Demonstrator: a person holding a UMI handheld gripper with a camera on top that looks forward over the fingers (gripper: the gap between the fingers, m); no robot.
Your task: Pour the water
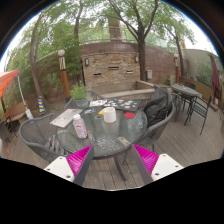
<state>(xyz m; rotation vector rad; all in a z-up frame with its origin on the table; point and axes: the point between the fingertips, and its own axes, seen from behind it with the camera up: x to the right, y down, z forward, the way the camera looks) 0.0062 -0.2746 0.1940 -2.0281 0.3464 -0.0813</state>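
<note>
The tongs (pixel 114 158) are held level and well back, pointing across a wooden deck at the round glass-topped worktop (pixel 100 135), fingers spread wide with nothing between them. On the worktop beyond them stand a pink bottle (pixel 80 126), a white cup (pixel 109 115) and a red-capped container (pixel 129 122).

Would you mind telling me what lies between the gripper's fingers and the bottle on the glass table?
In the gripper view, only bare glass table top lies between the open gripper and the bottle; a red-capped cup stands right of that stretch.
</note>
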